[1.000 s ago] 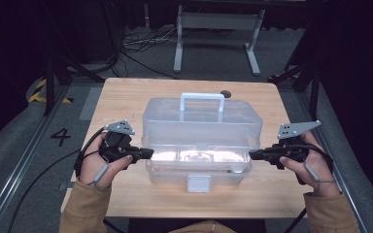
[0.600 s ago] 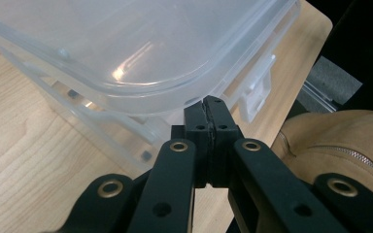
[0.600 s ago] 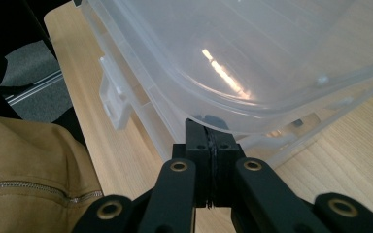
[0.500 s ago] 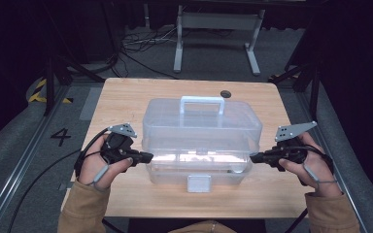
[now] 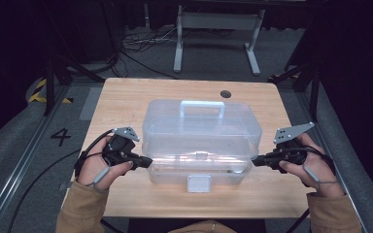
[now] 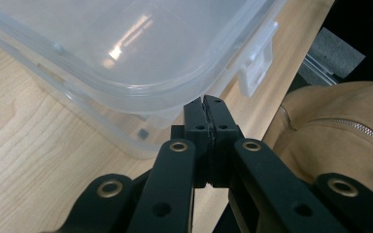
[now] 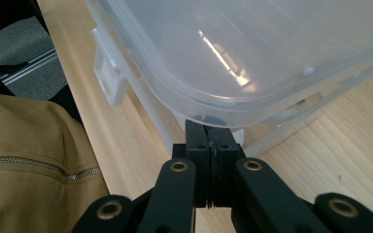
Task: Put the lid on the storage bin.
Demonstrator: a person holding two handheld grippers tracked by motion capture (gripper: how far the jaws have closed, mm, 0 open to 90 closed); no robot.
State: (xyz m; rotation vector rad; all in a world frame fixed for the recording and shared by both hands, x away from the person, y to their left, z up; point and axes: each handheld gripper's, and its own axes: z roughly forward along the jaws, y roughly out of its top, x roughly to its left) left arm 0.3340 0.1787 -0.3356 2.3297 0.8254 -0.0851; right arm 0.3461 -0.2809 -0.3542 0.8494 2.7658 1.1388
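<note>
A clear plastic storage box (image 5: 201, 141) with a carry handle (image 5: 203, 105) on its lid stands mid-table. A white latch (image 5: 198, 183) hangs at its front. My left gripper (image 5: 149, 163) is shut and empty, its tip against the box's left front corner. In the left gripper view the joined jaws (image 6: 205, 101) sit just under the lid's overhanging rim (image 6: 141, 99). My right gripper (image 5: 253, 161) is also shut and empty at the right front corner. Its tip (image 7: 208, 127) lies below the lid rim (image 7: 209, 109). Something small and pale lies inside the box, blurred by the plastic.
The wooden table (image 5: 126, 107) has a round cable hole (image 5: 225, 93) near its back edge. Bare wood surrounds the box. A tan jacket (image 6: 335, 126) sits close behind the front edge. Cables and a metal stand's legs (image 5: 213, 43) lie on the floor beyond.
</note>
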